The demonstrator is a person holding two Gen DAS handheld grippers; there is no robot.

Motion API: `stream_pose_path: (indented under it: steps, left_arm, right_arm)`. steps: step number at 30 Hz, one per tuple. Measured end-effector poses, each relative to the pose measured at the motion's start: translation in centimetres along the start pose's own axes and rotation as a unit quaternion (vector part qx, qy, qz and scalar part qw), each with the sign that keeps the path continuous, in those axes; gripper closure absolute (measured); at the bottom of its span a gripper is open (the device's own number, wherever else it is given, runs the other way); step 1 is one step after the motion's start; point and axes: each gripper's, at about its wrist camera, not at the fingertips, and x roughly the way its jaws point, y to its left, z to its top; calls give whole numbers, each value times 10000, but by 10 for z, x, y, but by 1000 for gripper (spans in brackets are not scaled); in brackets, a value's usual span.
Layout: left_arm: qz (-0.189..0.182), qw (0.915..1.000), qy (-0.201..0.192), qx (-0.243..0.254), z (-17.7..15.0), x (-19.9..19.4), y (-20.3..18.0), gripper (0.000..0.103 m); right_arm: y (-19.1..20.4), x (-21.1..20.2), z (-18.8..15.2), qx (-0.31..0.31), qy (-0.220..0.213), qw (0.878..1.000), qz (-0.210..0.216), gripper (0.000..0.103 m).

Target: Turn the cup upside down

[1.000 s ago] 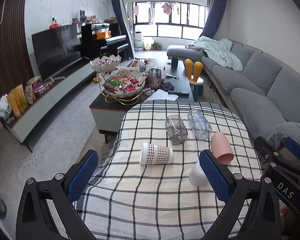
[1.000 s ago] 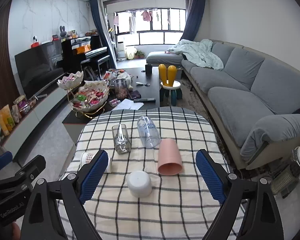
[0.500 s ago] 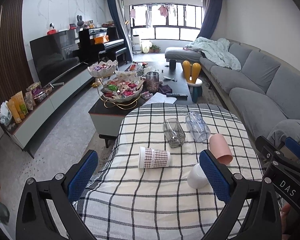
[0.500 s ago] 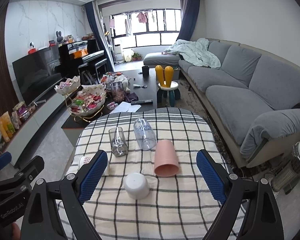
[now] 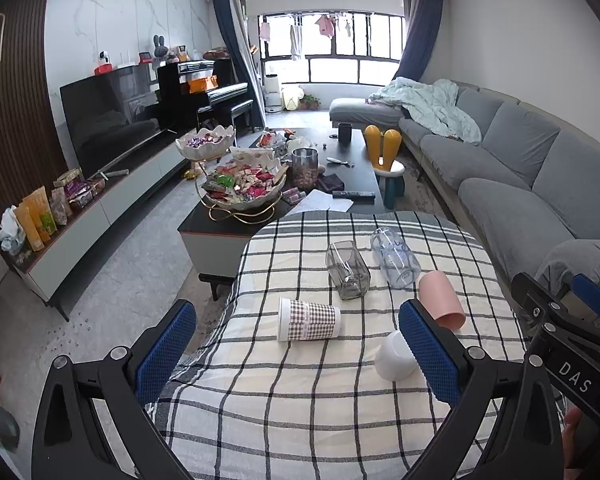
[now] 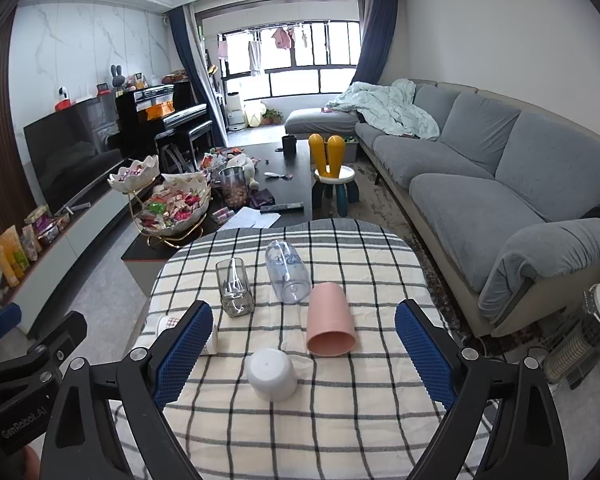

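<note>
Both of my grippers hang above the near edge of the table (image 5: 300, 420) with nothing in them. My left gripper (image 5: 296, 354) has its blue pads (image 5: 166, 346) spread wide apart, and between them I see only checked cloth and the cups beyond. My right gripper (image 6: 304, 354) is spread just as wide, its pads (image 6: 424, 354) touching nothing.

Five cups sit on the cloth. The white cup (image 6: 272, 374) is nearest to me, standing mouth-down with its closed base up, framed between the right gripper's fingers but well clear of them. Just beyond it, slightly right, the pink cup (image 6: 330, 320) lies on its side with its open mouth toward me; I can see inside and it holds nothing. To the left, the checked paper cup (image 5: 308, 319) lies on its side with its white rim pointing left; in the right wrist view it is mostly hidden behind the left finger. Farther off, the square grey glass (image 5: 348, 270) lies on its side, and just right of it the clear plastic cup (image 5: 394, 258) with a blue print lies the same way. I see no contents in either.

Beyond the table, the coffee table (image 5: 208, 224) carries a tiered bowl stand (image 5: 240, 184) full of wrapped sweets and a glass jar (image 5: 305, 168) filled with something brown.
</note>
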Motion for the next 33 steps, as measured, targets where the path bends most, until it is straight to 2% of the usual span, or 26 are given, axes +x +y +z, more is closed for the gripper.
stream_pose_path:
  steps: [17,33]
  left_arm:
    - [76,9999,-61,-33,1,-3,3,0]
    - [159,9999,-26,-4,-2,-1,2,0]
  right_arm:
    - [-4,-4,7,36,-55,10000,-70,4]
    - [-1,-6,9,25,-57,10000,-74,4]
